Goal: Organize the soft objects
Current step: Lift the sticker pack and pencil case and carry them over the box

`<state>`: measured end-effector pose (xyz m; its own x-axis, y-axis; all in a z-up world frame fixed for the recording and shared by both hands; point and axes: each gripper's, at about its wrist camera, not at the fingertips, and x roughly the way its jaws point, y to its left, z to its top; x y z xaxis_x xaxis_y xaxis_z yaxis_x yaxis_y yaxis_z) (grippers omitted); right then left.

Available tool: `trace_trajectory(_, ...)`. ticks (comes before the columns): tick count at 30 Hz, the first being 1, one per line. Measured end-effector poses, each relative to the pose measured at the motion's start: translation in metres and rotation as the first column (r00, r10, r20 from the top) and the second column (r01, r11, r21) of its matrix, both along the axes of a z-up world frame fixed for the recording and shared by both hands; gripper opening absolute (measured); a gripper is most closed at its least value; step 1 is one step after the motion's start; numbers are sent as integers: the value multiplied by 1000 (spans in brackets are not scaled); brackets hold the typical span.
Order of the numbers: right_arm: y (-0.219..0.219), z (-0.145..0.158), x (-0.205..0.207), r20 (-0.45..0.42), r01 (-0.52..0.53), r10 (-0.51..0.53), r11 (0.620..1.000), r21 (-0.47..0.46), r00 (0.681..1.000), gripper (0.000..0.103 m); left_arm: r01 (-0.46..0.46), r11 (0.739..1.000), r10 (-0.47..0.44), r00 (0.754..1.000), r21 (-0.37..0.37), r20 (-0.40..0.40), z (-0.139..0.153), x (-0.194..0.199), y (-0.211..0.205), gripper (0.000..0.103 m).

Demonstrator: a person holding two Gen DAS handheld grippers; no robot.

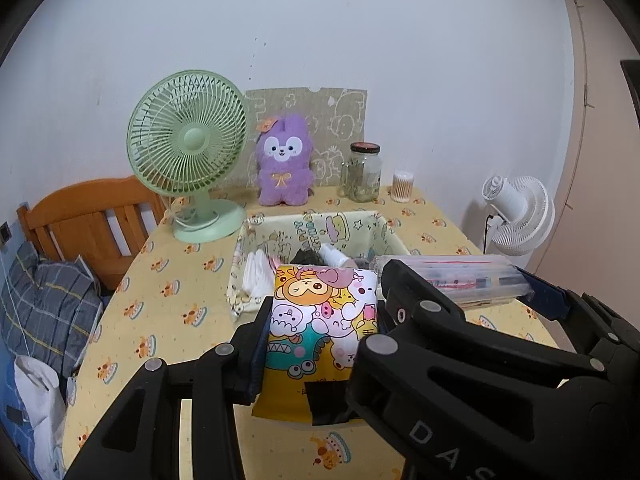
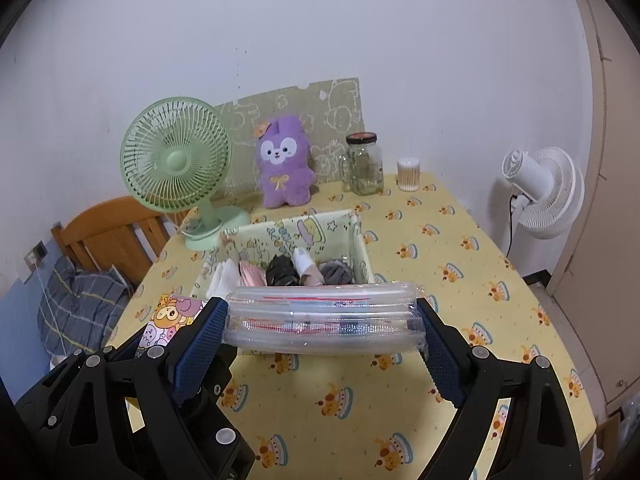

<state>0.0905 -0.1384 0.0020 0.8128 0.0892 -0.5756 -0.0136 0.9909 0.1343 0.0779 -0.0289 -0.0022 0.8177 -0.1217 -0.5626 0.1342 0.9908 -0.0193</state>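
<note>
Left gripper (image 1: 324,320) clamped by its black jaws on a flat soft packet printed with cartoon animals (image 1: 320,320), lifted clear of the table in front of a fabric-lined storage box (image 1: 248,284). Right gripper (image 2: 320,320) spread wide, its blue textured pads pressing the two ends of a clear plastic pouch with red markings (image 2: 320,316), held crosswise just short of the box's near wall.

Risks, as judged: slick pouch buckling or slipping out between wide-set pads; packet sagging and catching the box rim; the two loads bumping, being carried side by side; little free room in a box already holding rolled socks (image 2: 284,270) and white folded cloth (image 2: 222,276), though its floor shows poorly.

Beyond: table under a yellow cloth with cake prints (image 2: 440,280); green desk fan (image 1: 188,148), purple plush rabbit (image 1: 282,160), glass jar (image 1: 362,172), cotton-swab tub (image 1: 403,186) at the back. White wall, white fan (image 2: 540,192), wooden chair (image 1: 88,224).
</note>
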Motion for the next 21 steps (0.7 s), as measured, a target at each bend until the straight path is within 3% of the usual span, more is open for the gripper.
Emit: trace_trajectory(21, 1, 14, 34, 37, 3, -3, 1000, 1, 999, 92, 2, 1000, -2, 999, -1, 35, 13, 33, 2, 47)
